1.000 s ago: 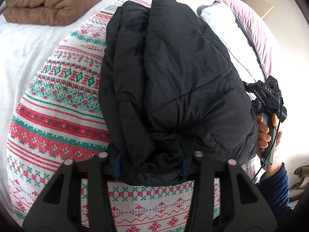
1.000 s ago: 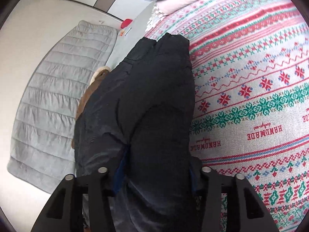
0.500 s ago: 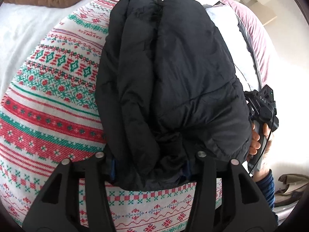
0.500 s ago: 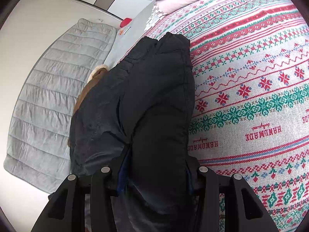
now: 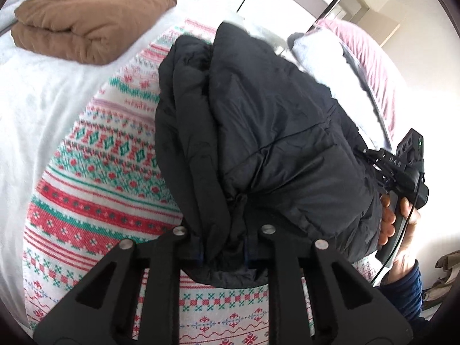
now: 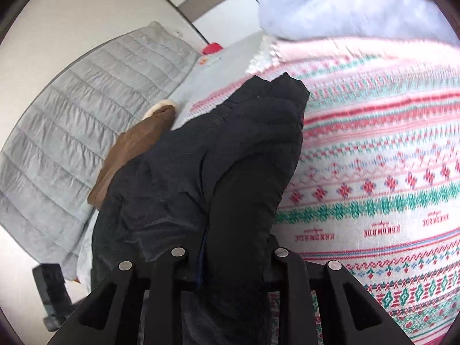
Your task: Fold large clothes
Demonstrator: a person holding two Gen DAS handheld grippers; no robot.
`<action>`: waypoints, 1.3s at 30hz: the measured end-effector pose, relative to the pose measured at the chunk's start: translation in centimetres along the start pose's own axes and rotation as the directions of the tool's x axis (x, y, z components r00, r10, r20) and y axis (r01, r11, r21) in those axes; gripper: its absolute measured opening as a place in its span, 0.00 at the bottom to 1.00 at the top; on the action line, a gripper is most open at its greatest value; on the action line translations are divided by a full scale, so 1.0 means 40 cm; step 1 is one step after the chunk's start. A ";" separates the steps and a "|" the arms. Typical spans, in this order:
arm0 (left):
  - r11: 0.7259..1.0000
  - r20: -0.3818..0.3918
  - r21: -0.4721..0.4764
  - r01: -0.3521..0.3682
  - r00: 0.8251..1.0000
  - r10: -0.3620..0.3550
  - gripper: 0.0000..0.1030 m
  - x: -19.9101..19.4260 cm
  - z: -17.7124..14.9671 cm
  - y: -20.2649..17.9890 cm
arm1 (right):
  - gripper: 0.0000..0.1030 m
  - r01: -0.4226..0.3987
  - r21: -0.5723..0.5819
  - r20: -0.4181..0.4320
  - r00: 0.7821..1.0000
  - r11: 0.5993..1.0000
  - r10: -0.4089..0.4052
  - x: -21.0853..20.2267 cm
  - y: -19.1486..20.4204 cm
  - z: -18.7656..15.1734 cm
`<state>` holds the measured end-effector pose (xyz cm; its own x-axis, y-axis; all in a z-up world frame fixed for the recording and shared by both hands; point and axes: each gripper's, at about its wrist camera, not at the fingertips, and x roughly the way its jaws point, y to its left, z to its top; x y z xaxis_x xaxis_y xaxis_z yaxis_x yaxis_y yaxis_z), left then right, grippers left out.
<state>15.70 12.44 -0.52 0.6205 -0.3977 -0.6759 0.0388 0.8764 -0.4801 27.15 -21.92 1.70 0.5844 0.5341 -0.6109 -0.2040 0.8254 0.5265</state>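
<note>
A black puffer jacket (image 5: 273,132), folded lengthwise, lies on a red, green and white patterned blanket (image 5: 100,178). My left gripper (image 5: 222,254) has the jacket's near edge bunched between its fingers, and its jaws are closing on the fabric. In the right wrist view the same jacket (image 6: 230,158) stretches away from my right gripper (image 6: 234,261), whose jaws are also closing with a thick fold pinched between them. A hand (image 5: 402,218) holds that gripper's handle at the jacket's right corner; its fingertips are hidden behind the fabric there.
A folded brown blanket (image 5: 86,20) lies on the white sheet (image 5: 28,100) beyond the jacket. Pink and pale blue pillows (image 5: 371,57) sit at the blanket's far side. A grey quilt (image 6: 86,109) lies on the floor beside the bed.
Both pairs of jaws have narrowed onto the jacket's near edge, which now bunches and lifts. The right view has risen and rolled.
</note>
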 end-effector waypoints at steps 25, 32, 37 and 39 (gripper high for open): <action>0.986 0.081 0.033 0.164 0.983 -0.166 0.16 0.024 0.123 -0.159 | 0.18 0.066 0.121 0.176 0.981 0.990 -0.087 -0.188 -0.122 0.002; 0.979 0.015 0.017 0.204 0.979 -0.204 0.15 0.044 0.157 -0.133 | 0.16 0.124 0.095 0.198 0.970 0.988 -0.141 -0.207 -0.095 0.014; 0.972 0.076 0.048 0.230 0.970 -0.233 0.15 -0.031 0.255 -0.109 | 0.14 0.105 -0.052 0.262 0.961 0.993 -0.088 -0.211 0.056 0.119; 0.969 0.123 0.050 0.243 0.961 -0.247 0.15 -0.075 0.317 -0.083 | 0.14 0.089 -0.102 0.285 0.957 0.991 -0.056 -0.203 0.124 0.167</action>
<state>23.62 14.18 10.19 0.6828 -0.5656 -0.4625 0.2275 0.7661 -0.6011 26.66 -23.38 13.21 0.7947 0.4124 -0.4454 -0.2306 0.8838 0.4070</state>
